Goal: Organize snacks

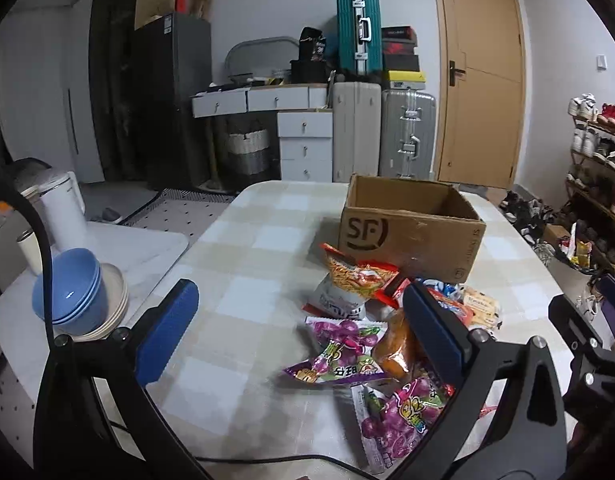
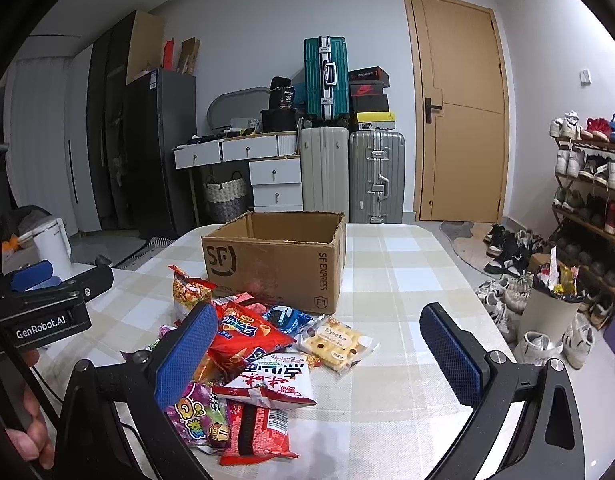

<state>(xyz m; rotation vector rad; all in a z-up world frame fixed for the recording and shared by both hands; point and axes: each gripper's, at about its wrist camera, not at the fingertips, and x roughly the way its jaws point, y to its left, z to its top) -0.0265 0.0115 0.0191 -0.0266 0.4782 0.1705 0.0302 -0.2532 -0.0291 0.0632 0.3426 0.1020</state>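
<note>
An open, empty cardboard box (image 1: pixel 411 232) marked SF stands on the checked table (image 1: pixel 243 264); it also shows in the right wrist view (image 2: pixel 275 256). A pile of snack packets (image 1: pixel 371 320) lies in front of it: purple candy bags (image 1: pixel 339 352), an orange noodle bag (image 1: pixel 355 274), red chip bags (image 2: pixel 247 336) and a cracker pack (image 2: pixel 337 342). My left gripper (image 1: pixel 299 328) is open and empty, above the left side of the pile. My right gripper (image 2: pixel 319 354) is open and empty, above the pile's right side. The left gripper's body (image 2: pixel 47 308) shows at the left of the right wrist view.
Stacked blue bowls (image 1: pixel 73 292) and a white kettle (image 1: pixel 63 208) sit on a side counter to the left. Suitcases (image 2: pixel 351 176), drawers and a door stand behind the table. A shoe rack (image 2: pixel 591 184) and a bin (image 2: pixel 551 308) are at the right.
</note>
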